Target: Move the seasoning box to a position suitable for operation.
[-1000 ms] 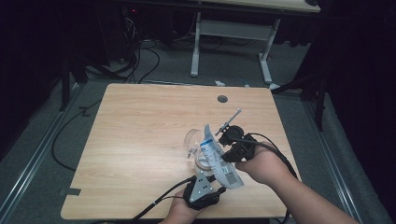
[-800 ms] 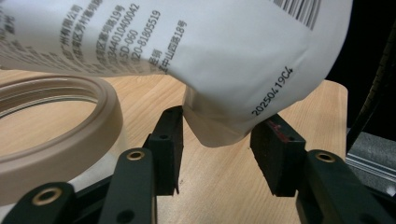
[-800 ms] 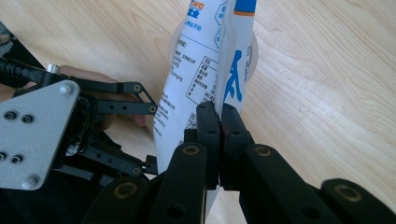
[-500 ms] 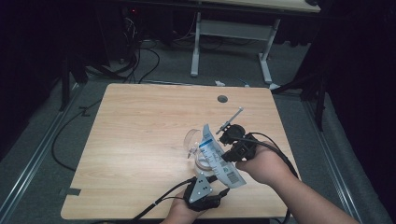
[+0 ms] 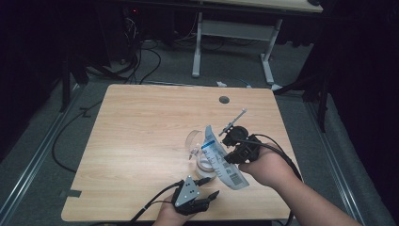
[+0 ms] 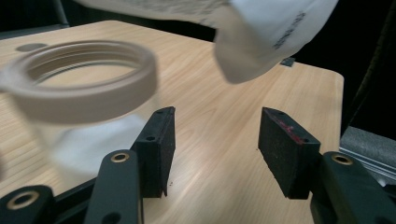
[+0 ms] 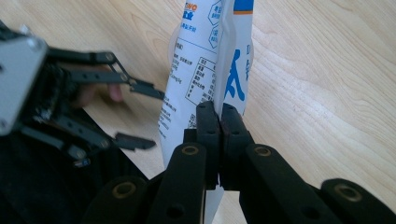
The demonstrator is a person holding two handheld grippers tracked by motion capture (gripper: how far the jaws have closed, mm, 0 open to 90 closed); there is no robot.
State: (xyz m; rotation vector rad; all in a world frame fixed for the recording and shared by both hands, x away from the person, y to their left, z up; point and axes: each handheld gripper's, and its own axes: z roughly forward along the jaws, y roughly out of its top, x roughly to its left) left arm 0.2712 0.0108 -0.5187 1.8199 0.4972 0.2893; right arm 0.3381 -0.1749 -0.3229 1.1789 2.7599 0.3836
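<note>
A clear jar [image 5: 198,142] with a wide open mouth stands on the wooden table [image 5: 141,136], right of its middle. My right gripper [image 5: 227,158] is shut on a white pouch [image 5: 219,159] with blue print, holding it tilted beside and over the jar. In the right gripper view the jaws [image 7: 219,112] pinch the pouch [image 7: 205,60] by its edge. My left gripper [image 5: 209,187] is open near the table's front edge, just short of the jar. Its jaws [image 6: 215,135] have bare table between them, with the jar [image 6: 79,84] to their left and the pouch's corner [image 6: 266,32] above.
A round hole [image 5: 224,100] sits near the table's far edge. Behind the table stands a white desk frame [image 5: 197,47], and cables [image 5: 141,61] lie on the floor. The left half of the table is bare wood.
The left gripper has drawn back a little toward the front edge. The right gripper and pouch have barely shifted.
</note>
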